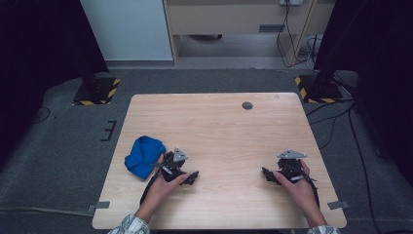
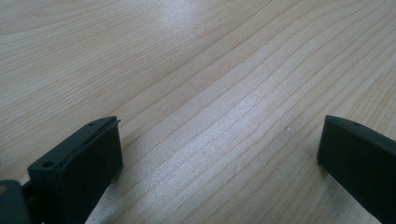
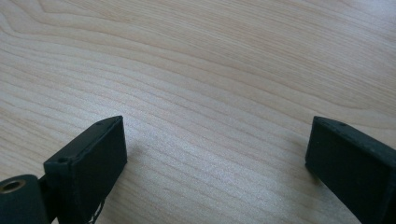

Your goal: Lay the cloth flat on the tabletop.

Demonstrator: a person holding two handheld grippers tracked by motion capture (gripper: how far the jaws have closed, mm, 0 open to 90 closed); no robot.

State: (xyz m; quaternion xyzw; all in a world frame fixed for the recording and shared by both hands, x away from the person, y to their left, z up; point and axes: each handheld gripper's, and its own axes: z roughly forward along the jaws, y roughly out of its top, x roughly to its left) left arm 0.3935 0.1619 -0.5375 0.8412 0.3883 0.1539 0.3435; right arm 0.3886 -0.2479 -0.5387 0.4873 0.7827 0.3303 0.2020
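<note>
Crumpled blue cloth point(image 1: 143, 156), a soft bundle of bright fabric, lies on the pale wooden table point(image 1: 219, 126) toward its left edge and nearer the person's side than the far side. In the high view the left gripper point(image 1: 191, 177), a black two-jaw tool with a grey three-cornered plate on top, rests low on the wood just beside the cloth, on the cloth's right; the back of the tool and the left hand point(image 1: 163, 187) that holds it come close up against the bundle's right edge, though whether they touch the fabric cannot be told at this size. The jaws point away from the cloth, toward the middle of the table. In the left gripper view the left gripper point(image 2: 219, 154) has its two black jaws standing wide apart, with bare wood grain between them and nothing gripped. The right gripper point(image 1: 267, 173), a matching black tool with its own grey plate, lies well apart from the cloth, over on the right part of the table, held by the right hand point(image 1: 299, 187), and its jaws point inward toward the table's middle. In the right gripper view the right gripper point(image 3: 217, 149) is likewise spread wide, holding nothing, with bare wood between the jaws. A small dark round disc point(image 1: 247, 105) sits in the tabletop near the far edge, well away from the cloth and both tools.
</note>
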